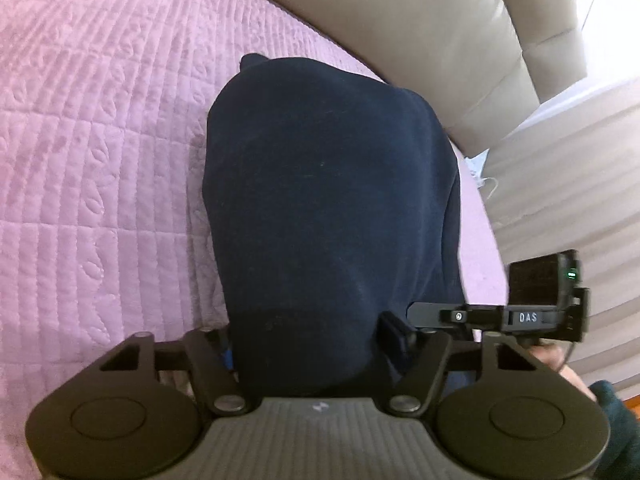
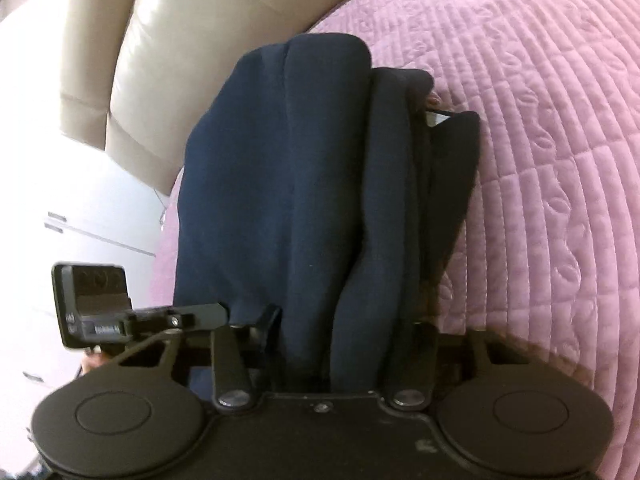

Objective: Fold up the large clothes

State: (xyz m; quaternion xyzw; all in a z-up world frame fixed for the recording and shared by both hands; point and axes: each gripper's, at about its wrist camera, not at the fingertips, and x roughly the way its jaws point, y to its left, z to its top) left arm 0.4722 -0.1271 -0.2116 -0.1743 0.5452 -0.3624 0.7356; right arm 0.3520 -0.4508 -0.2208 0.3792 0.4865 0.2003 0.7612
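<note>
A folded navy garment [image 1: 328,180] lies lengthwise on the pink quilted bed cover [image 1: 100,140], reaching away from me. Its near end fills the space between the fingers of my left gripper [image 1: 306,336], which is shut on it. In the right wrist view the same garment [image 2: 288,160] shows several thick lengthwise folds and a small white label [image 2: 436,118] at its far right. My right gripper [image 2: 348,328] is shut on the near end of those folds. The fingertips of both grippers are largely hidden by cloth.
A beige padded headboard [image 1: 400,20] borders the far edge of the bed. A white drawer unit [image 2: 80,220] stands beside the bed. A black boxed device [image 1: 540,292] on an arm pokes in beside the garment, with a hand and a dark green sleeve [image 1: 616,420] behind it.
</note>
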